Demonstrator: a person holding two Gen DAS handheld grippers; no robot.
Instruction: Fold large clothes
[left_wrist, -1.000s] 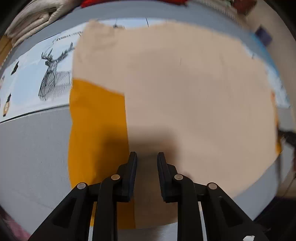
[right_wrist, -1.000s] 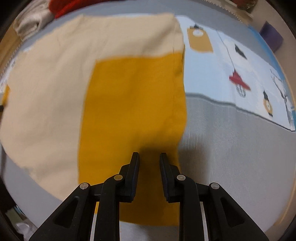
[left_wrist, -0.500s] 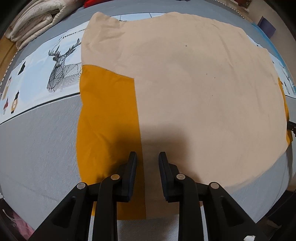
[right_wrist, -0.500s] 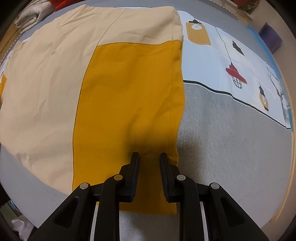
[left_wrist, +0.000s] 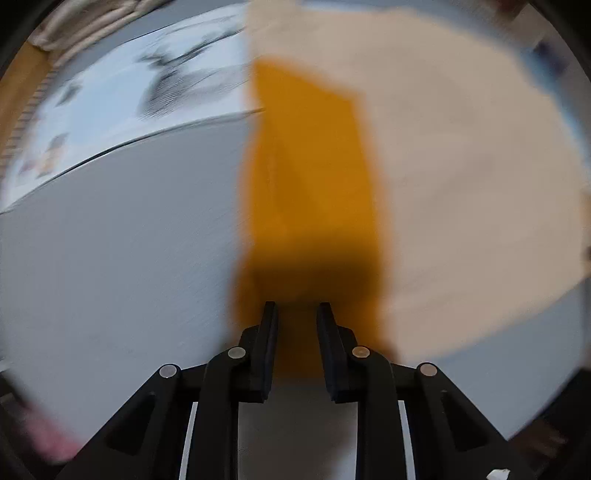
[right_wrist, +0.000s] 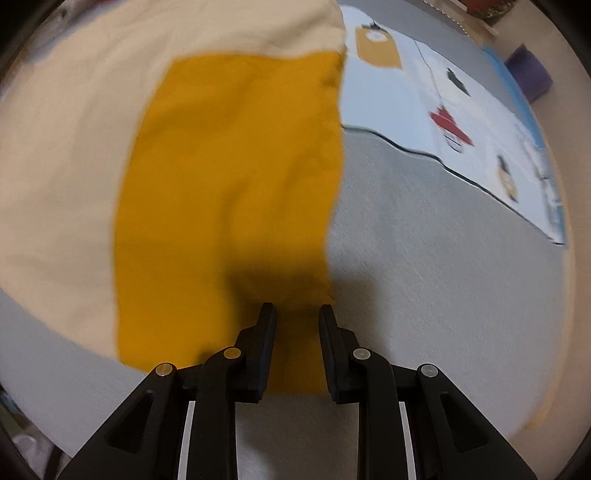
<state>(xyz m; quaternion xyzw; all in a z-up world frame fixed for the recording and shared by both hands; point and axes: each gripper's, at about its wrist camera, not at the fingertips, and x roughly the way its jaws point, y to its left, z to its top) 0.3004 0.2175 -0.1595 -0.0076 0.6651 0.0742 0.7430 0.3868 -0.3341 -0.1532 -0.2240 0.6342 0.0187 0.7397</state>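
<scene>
Two colours make up the large soft cotton garment (right_wrist: 229, 177), mustard-yellow panels beside cream cloth, spread flat on the grey bed cover (right_wrist: 443, 295). We judge it light, limp and prone to wrinkling, so we would pinch it at the hem corners of the mustard panels, near six o'clock in each wrist view. Our left gripper (left_wrist: 295, 314) hangs over one mustard strip (left_wrist: 310, 192), its jaws slightly apart and gripping nothing. Our right gripper (right_wrist: 295, 314) hovers likewise, unclenched, over the other panel's edge. A pale-blue printed sheet (right_wrist: 480, 110) lies toward two o'clock.
</scene>
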